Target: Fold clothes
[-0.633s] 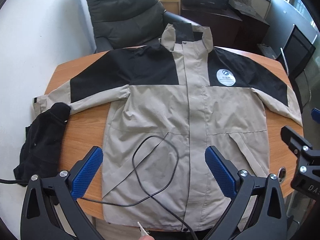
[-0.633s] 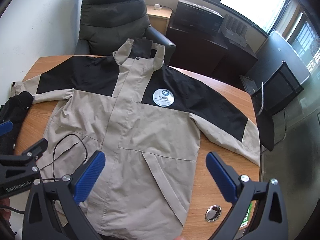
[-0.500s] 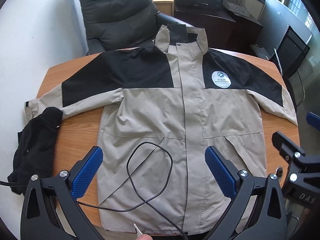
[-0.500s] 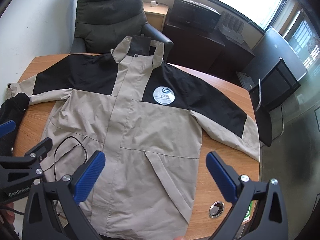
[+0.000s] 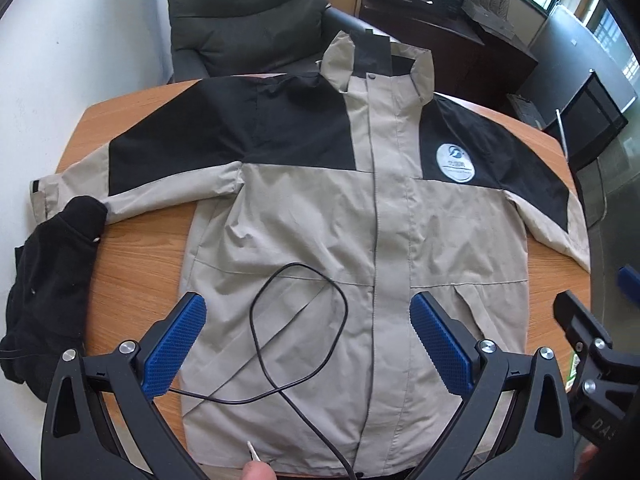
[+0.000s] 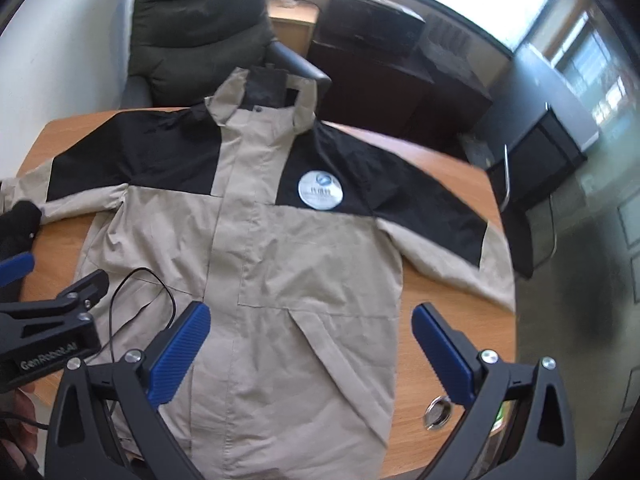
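1. Jacket (image 5: 340, 216) is lying flat and face up on the desk (image 5: 136, 280), zipped, collar pointing away from us toward the armchair (image 5: 240, 12), both sleeves spreading out to the sides.
2. We are seeing its tan body, black shoulders and a round white badge (image 5: 455, 162) on the chest.
3. We are holding the left tool (image 5: 308, 344) above the jacket's lower half, angling steeply down, its blue pads (image 5: 176, 344) standing wide apart with nothing between them but air.
4. We are holding the right tool (image 6: 312, 354) just beside it, over the hem on the right, jaws likewise gaping wide and gripping nothing.
5. A thin black cable (image 5: 296, 336) is looping across the lower left front of the jacket.
6. A black garment (image 5: 48, 280) is lying crumpled at the desk's left edge, touching the left cuff.
7. A round metal grommet (image 6: 438, 412) is sitting in the desk near the right tool.
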Demonstrator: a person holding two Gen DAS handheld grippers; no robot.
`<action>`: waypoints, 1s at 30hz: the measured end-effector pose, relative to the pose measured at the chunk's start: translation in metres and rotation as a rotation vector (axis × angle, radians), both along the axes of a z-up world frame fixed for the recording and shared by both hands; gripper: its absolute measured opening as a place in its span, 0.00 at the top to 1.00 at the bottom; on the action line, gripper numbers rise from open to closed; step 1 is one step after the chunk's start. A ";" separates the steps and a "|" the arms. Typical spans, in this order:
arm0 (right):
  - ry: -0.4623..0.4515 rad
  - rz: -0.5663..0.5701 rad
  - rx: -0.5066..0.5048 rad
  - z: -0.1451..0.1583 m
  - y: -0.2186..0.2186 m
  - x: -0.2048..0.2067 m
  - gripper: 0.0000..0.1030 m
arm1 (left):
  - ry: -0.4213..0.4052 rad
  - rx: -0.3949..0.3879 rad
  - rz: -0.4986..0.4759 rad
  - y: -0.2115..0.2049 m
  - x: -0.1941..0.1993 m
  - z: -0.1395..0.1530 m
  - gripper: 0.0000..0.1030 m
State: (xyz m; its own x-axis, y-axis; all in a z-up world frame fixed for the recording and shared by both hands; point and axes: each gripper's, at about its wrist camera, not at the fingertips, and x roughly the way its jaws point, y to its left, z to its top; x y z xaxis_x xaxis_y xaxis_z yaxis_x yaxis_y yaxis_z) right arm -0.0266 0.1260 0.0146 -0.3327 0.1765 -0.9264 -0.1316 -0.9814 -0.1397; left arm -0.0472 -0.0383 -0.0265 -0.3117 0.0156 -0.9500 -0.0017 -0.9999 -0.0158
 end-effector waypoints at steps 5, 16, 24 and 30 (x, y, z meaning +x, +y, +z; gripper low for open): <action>0.008 -0.018 -0.009 -0.001 0.006 0.000 0.00 | 0.026 -0.033 -0.095 0.014 -0.005 0.009 0.00; 0.026 0.016 0.047 0.000 -0.003 -0.009 0.00 | 0.056 0.019 -0.065 0.010 -0.015 0.008 0.00; 0.044 0.005 0.021 -0.042 0.015 -0.019 0.00 | 0.069 -0.026 -0.131 0.018 -0.033 -0.037 0.00; 0.101 0.038 -0.037 -0.044 0.045 -0.022 0.00 | 0.028 0.037 -0.092 0.036 -0.039 -0.045 0.00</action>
